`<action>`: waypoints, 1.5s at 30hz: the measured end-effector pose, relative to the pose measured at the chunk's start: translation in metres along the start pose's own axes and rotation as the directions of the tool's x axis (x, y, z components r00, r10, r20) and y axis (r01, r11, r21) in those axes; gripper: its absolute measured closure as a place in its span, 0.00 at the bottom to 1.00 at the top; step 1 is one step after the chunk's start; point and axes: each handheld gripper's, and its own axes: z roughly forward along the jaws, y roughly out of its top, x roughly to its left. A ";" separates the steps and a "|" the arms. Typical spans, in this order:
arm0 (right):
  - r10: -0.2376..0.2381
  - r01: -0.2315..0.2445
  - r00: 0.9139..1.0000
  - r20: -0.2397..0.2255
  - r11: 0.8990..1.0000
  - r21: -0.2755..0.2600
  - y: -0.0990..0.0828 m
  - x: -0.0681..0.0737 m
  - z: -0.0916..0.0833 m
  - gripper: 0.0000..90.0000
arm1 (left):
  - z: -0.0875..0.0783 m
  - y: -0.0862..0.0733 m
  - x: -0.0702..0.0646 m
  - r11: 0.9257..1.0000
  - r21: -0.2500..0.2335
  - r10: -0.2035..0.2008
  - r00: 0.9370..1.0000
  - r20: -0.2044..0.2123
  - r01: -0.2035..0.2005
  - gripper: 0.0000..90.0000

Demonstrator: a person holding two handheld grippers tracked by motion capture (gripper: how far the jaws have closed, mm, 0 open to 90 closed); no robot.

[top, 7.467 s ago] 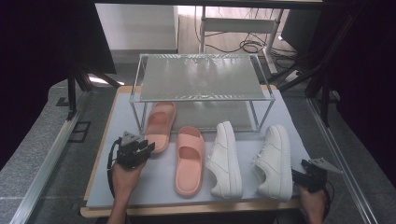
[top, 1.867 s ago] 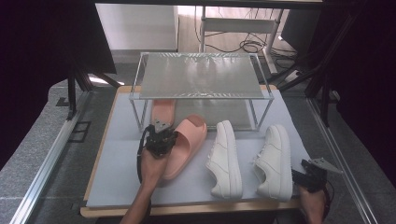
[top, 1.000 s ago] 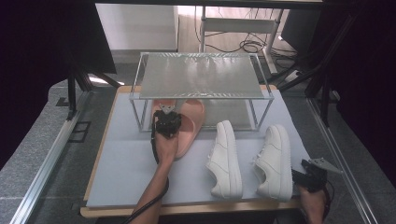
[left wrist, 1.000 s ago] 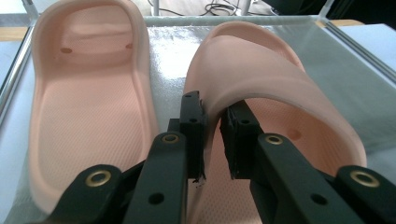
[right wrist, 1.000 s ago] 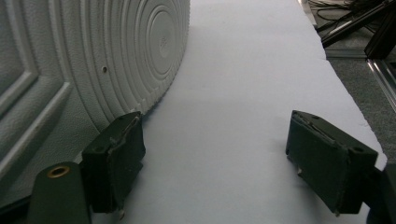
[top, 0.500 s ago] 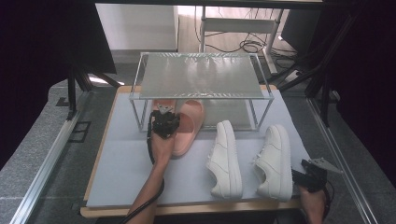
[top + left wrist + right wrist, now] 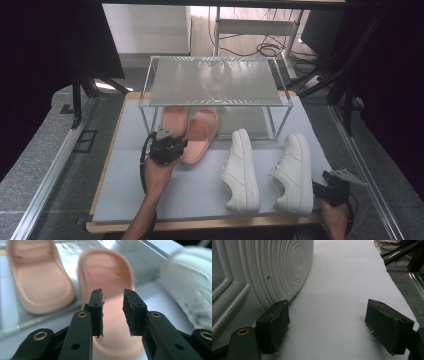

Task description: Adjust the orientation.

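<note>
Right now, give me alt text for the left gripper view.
Two black jaws of the left gripper stand slightly apart, empty, just off the heel of a pink slipper. A second pink slipper lies beside it, and a blurred white sneaker is at the right edge.

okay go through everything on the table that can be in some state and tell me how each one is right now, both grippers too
left gripper: open; jaws have just been opening, nothing pinched, just short of the right slipper
right gripper: open wide, nothing between the jaws
left slipper: flat, toe under the rack
right slipper: flat, released, toe under the rack
left sneaker: upright in front of the rack
right sneaker: upright
rack: top shelf bare
</note>
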 end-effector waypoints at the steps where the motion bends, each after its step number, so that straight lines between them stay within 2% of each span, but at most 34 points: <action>1: 0.000 0.000 1.000 0.000 1.000 0.001 0.000 0.000 0.000 0.22 | -0.003 -0.004 -0.001 1.000 0.011 0.008 1.000 0.006 -0.008 0.78; 4: 0.001 -0.001 1.000 0.000 1.000 0.000 0.000 0.000 0.000 0.22 | -0.010 -0.016 -0.003 1.000 0.025 0.012 0.999 0.031 -0.013 0.83; 6: 0.003 -0.003 1.000 0.000 1.000 0.001 0.000 0.000 0.000 0.22 | -0.013 -0.026 -0.005 0.999 0.047 0.019 0.999 0.047 -0.022 0.90; 12: 0.003 -0.003 1.000 0.000 1.000 0.001 0.000 0.000 0.000 0.22 | -0.007 -0.037 -0.009 0.994 0.101 0.039 0.998 0.046 -0.044 1.00; 19: 0.003 -0.003 1.000 0.000 1.000 0.001 0.000 0.000 0.000 0.22 | 0.003 -0.041 -0.016 0.990 0.130 0.050 0.997 0.058 -0.057 1.00; 28: 0.003 -0.003 1.000 0.000 1.000 0.001 0.000 0.000 0.000 0.22 | 0.025 -0.034 -0.031 0.990 0.114 0.077 0.991 0.105 -0.089 1.00; 36: 0.003 -0.003 1.000 -0.001 1.000 0.000 0.000 0.000 0.000 0.22 | 0.043 -0.024 -0.034 0.991 0.098 0.084 0.994 0.072 -0.090 1.00; 45: 0.003 -0.003 1.000 0.000 1.000 0.001 0.000 0.000 0.000 0.22 | 0.056 -0.013 -0.024 0.994 0.083 0.072 0.997 0.020 -0.073 1.00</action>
